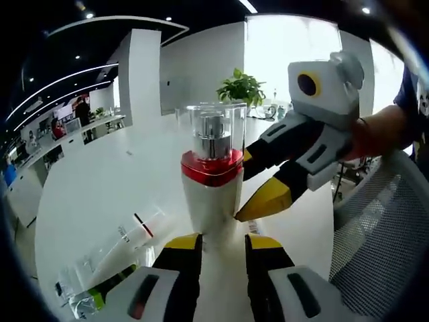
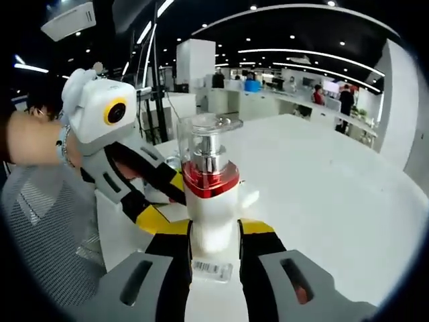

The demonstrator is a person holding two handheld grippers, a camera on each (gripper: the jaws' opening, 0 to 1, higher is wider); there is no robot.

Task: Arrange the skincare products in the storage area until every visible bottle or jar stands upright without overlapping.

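A white bottle with a red collar and a clear cap stands upright on the white table. My left gripper has its yellow-tipped jaws pressed against either side of the bottle's base. From the right, my right gripper reaches the same bottle, one fingertip near the collar and one lower down. In the right gripper view, the bottle sits between the jaws of my right gripper, which touch its sides. There my left gripper meets it from the left. A barcode label lies at the bottle's foot.
A clear tube with a red band lies on the table at lower left, near more clear items and something green. A mesh chair stands to the right, also seen as mesh chair. A potted plant stands behind.
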